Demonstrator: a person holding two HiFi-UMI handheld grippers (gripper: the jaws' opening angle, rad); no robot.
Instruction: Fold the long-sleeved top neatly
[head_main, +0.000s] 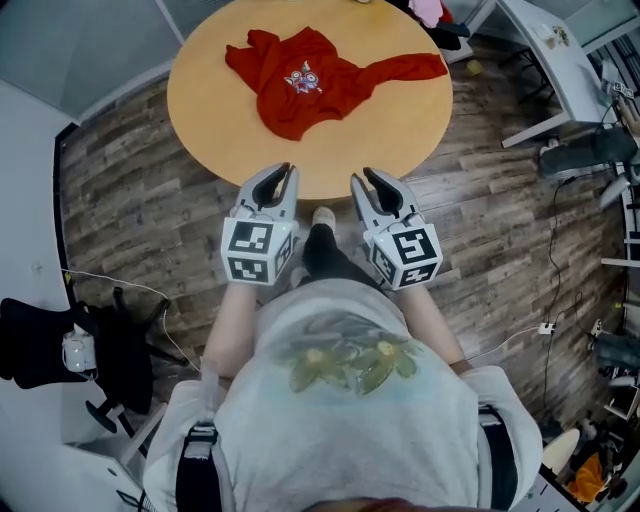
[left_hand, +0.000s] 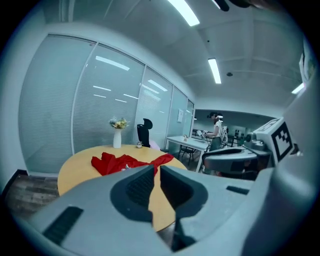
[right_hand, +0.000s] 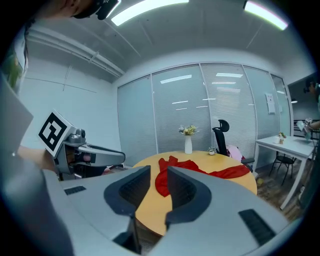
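Top lies crumpled mid-desk, toward the far edge. Left tongs together, right tongs slightly apart, both empty at the near edge. Risk: pinching bunched layers drags the top rather than spreading it.

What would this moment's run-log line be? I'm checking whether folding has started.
stage: not started | red top: rumpled on round table | left tool: shut, empty | right tool: slightly open, empty
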